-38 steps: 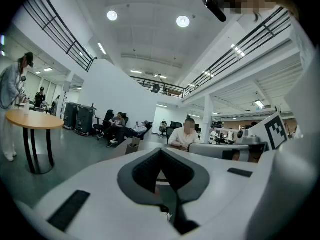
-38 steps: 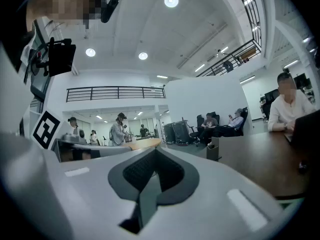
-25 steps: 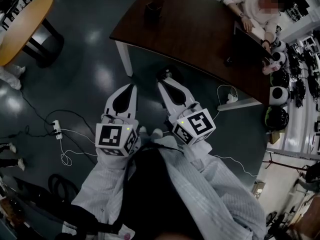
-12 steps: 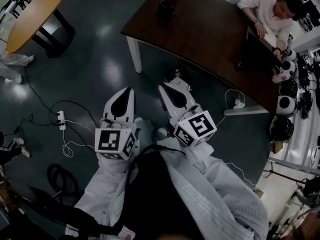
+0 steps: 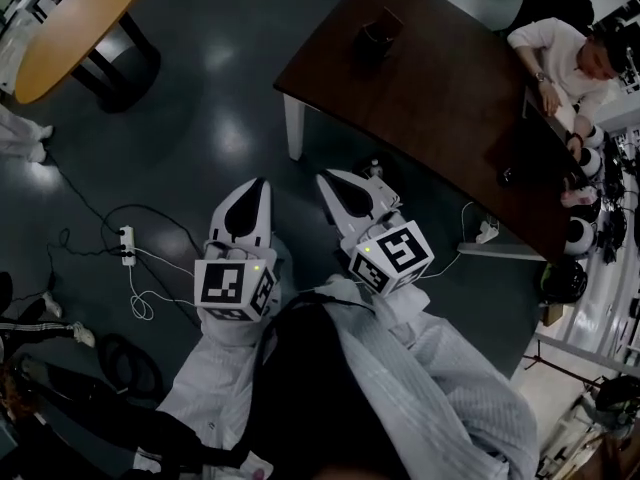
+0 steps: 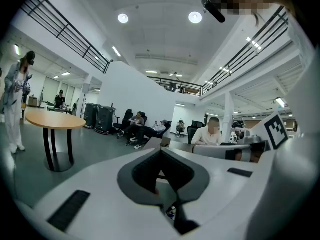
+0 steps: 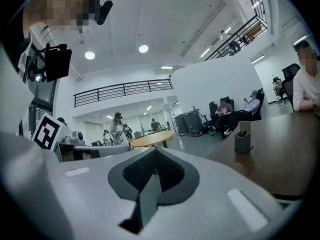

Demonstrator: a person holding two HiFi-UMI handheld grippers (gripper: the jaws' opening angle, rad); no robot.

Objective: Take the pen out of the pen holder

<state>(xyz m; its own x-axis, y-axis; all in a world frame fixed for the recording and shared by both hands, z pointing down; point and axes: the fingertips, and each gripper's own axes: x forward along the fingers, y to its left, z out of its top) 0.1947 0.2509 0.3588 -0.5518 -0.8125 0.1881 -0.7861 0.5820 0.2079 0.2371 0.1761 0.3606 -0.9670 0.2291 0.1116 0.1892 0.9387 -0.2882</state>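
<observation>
The dark pen holder [image 5: 380, 36] stands near the far corner of the brown table [image 5: 450, 108]. In the right gripper view the pen holder [image 7: 243, 140] shows as a small grey box on the tabletop [image 7: 285, 154], and a pen in it is too small to make out. My left gripper [image 5: 259, 183] and right gripper [image 5: 326, 177] hang side by side over the floor, well short of the table. Both are shut and hold nothing. The left gripper [image 6: 160, 151] and the right gripper [image 7: 155, 149] show their jaw tips pressed together.
A person [image 5: 570, 53] sits at the table's far right side by a laptop [image 5: 545, 153]. A round wooden table [image 5: 75, 28] stands at the left. A power strip with cables [image 5: 127, 246] lies on the floor, left of my left gripper. White table legs [image 5: 294, 128] face me.
The brown table and pen holder have slid right and lower in the head view, nearer to me. Both grippers stay shut and side by side.
</observation>
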